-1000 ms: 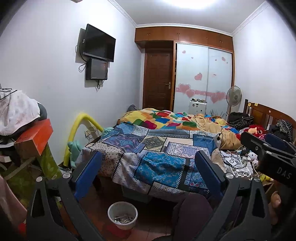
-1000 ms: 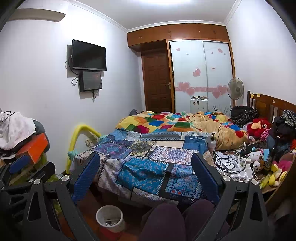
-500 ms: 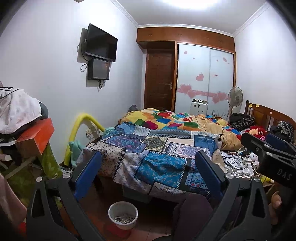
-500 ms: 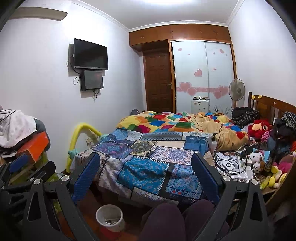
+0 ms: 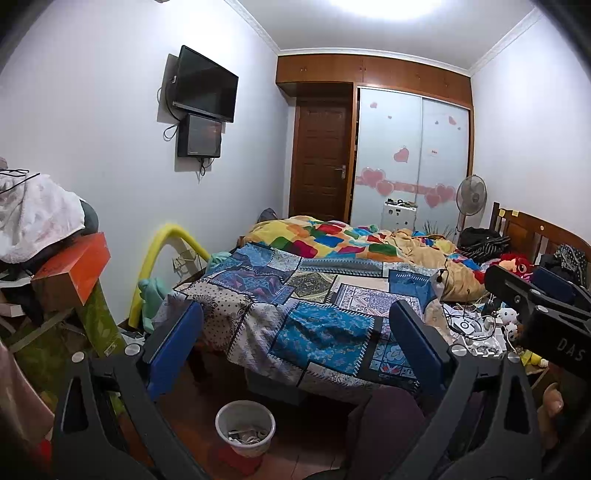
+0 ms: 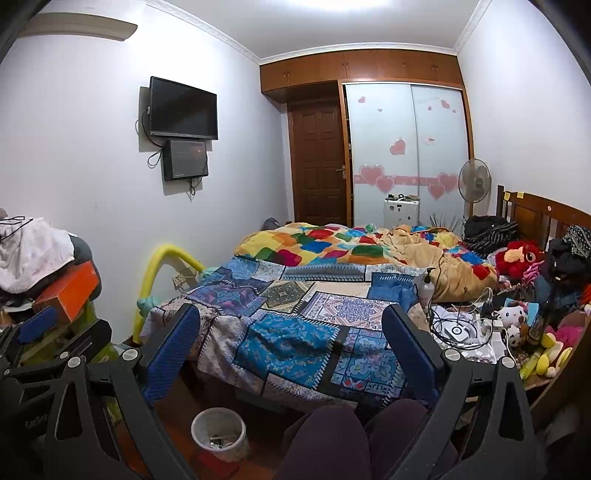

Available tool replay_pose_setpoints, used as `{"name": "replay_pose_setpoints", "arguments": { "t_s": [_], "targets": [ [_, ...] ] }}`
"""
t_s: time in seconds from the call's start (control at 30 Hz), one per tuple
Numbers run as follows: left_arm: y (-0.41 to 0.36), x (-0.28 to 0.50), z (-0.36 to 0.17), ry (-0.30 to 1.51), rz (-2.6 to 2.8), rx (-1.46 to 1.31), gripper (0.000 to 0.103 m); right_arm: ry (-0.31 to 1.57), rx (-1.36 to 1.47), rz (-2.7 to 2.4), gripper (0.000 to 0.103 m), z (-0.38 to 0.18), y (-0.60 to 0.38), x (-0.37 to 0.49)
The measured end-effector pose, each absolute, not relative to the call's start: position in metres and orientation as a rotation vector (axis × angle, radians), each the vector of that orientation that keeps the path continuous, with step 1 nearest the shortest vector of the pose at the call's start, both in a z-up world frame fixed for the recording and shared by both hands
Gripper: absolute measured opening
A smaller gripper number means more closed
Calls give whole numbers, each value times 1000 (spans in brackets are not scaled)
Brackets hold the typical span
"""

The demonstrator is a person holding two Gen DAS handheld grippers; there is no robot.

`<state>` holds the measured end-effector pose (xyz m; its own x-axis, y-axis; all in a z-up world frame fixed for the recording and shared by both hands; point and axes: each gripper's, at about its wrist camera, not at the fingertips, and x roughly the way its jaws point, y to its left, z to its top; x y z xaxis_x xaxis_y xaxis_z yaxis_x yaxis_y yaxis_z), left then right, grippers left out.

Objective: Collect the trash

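Patchwork bed (image 5: 321, 314); white bin (image 5: 245, 428) on wooden floor (image 5: 310, 439).

Room was lit by one ceiling light (image 5: 388, 5), blown out to a white patch at top centre in both views. Light was even and fairly bright on the walls (image 6: 92, 177) and the bed (image 6: 314, 295); the floor under the bed stayed dim w/ soft shadow. TV (image 5: 205, 85) cast a faint shadow on the wall behind it. Strong fisheye bend: wall/ceiling lines curved, corners vignetted to black. Mid-frame was sharp; near gripper frames at the bottom looked dark and slightly soft. Contents of the waste bin (image 5: 245, 424) were too small and shaded to read, possibly paper scraps. No motion blur seen.
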<state>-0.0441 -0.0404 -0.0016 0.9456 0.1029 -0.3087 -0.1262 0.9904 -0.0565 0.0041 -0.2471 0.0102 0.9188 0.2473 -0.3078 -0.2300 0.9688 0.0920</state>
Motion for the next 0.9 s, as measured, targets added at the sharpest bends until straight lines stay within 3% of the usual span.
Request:
{"name": "replay_pose_setpoints", "arguments": {
  "t_s": [0.9],
  "targets": [
    [-58,-43,-5,305,104,-80,102,333,47,268,98,13,-249,11]
  ]
}}
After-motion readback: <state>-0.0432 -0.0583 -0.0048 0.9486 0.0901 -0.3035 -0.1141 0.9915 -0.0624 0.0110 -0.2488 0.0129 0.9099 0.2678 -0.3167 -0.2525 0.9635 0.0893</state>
